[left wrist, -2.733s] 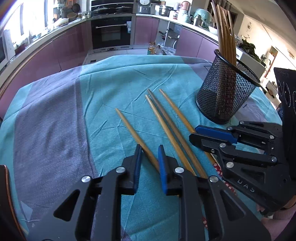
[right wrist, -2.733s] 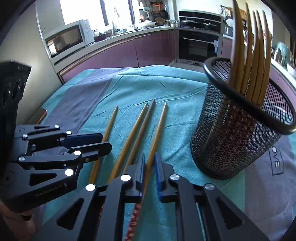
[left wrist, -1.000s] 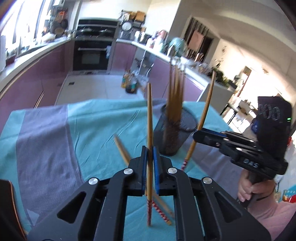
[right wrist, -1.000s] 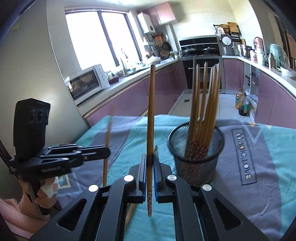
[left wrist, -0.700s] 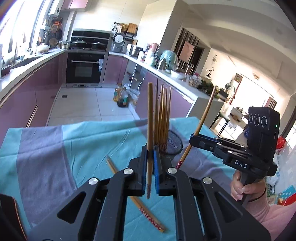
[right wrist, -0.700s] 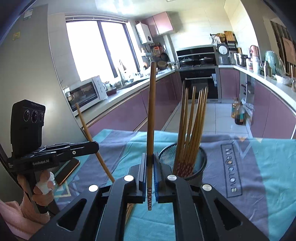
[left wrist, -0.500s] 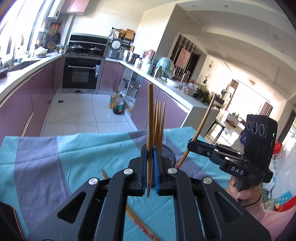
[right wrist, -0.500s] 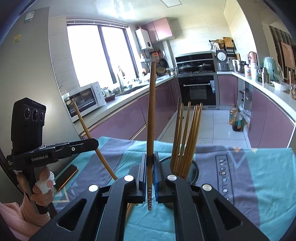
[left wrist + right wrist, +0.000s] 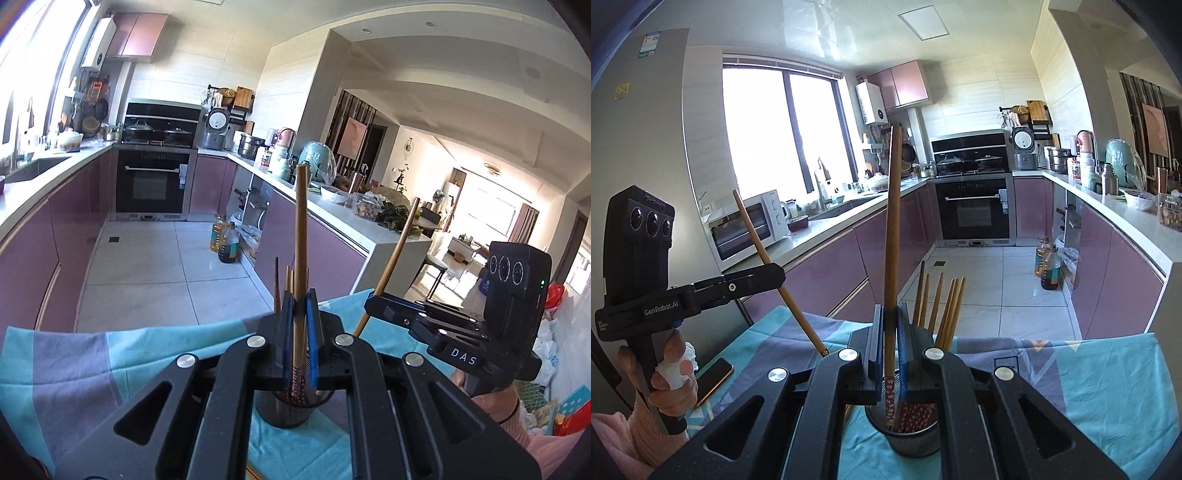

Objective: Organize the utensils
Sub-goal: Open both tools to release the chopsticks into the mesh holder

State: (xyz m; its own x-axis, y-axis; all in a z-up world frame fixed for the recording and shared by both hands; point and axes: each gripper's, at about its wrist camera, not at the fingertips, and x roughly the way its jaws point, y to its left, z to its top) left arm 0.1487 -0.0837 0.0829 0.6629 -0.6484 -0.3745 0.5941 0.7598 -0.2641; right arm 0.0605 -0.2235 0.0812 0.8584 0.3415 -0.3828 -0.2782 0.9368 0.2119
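While the left wrist view looks out over the kitchen, the left gripper (image 9: 299, 332) stands closed on one chopstick (image 9: 300, 236), its blue pads pinching the shaft low down. That chopstick runs nearly upright, blunt plain-wood end at the top, red patterned end pointing down toward the black mesh holder (image 9: 286, 410) directly beneath it. Four more chopstick tops show just behind the pads, rising out of the holder. To the right, the right gripper (image 9: 373, 301) clamps a second chopstick (image 9: 397, 254) that leans up and to the right. The holder stands on a teal and grey cloth (image 9: 66, 365).

Seen from the right wrist view, the right gripper (image 9: 890, 334) is closed on its own chopstick (image 9: 892, 221), again almost vertical, square plain end up, red floral-patterned tip hanging inside the rim of the mesh holder (image 9: 912, 439). About six chopsticks stand in the holder behind the jaws, fanned slightly rightward, patterned ends at the bottom. At the left, a hand (image 9: 670, 376) grips the other tool, and the left gripper (image 9: 777, 275) holds its chopstick (image 9: 753, 232) tilted, top leaning left, patterned tip lower right. A phone (image 9: 714, 374) lies on the cloth (image 9: 1108, 373) near that hand.
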